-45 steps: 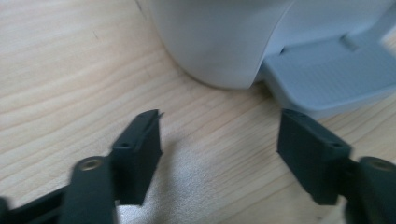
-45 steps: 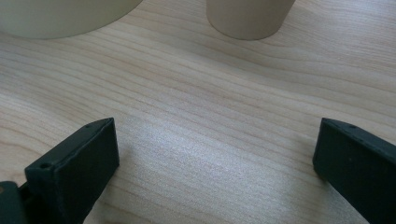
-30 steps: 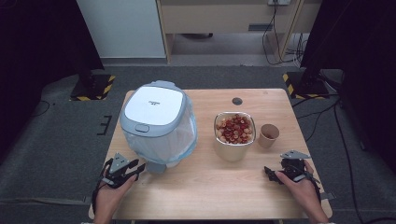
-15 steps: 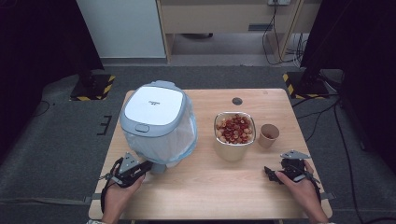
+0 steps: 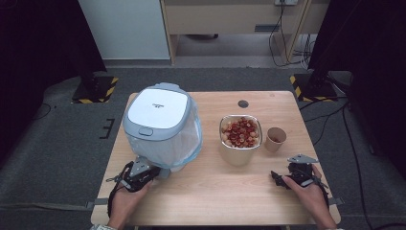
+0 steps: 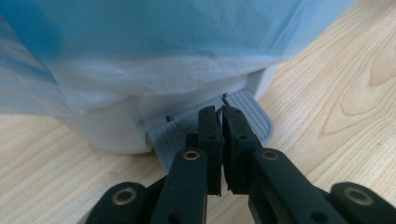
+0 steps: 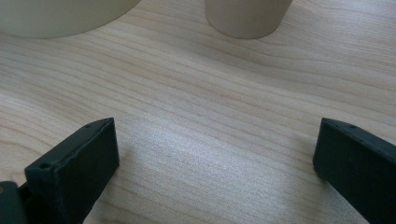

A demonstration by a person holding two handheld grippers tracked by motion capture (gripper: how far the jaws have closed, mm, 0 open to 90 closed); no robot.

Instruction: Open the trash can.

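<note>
Left gripper (image 6: 219, 114) just closed, jaws pressed together, empty, tips over grey ribbed foot pedal (image 6: 250, 114) of white lidded bin (image 5: 158, 120); pedal press likely next. Right gripper (image 7: 215, 154) spread wide, nothing held, near beige paper cup (image 7: 245, 16), away from bin.

A: Left gripper (image 6: 219, 114): matte black jaws, flat bars joined by brass-coloured rivets; small screw holes in the pads (image 6: 208, 140).

B: Right gripper (image 7: 215, 158): same black finish, blocky rectangular pads (image 7: 77, 156), one small hole near the edge.

A: High view: grey three-cornered plate (image 5: 301, 158) on top of the right gripper, another on the left. A black cable (image 5: 113, 194) loops from the left unit.

B: Forearms bare; no sleeves visible. Dark strap at the right wrist, detail unclear.
</note>
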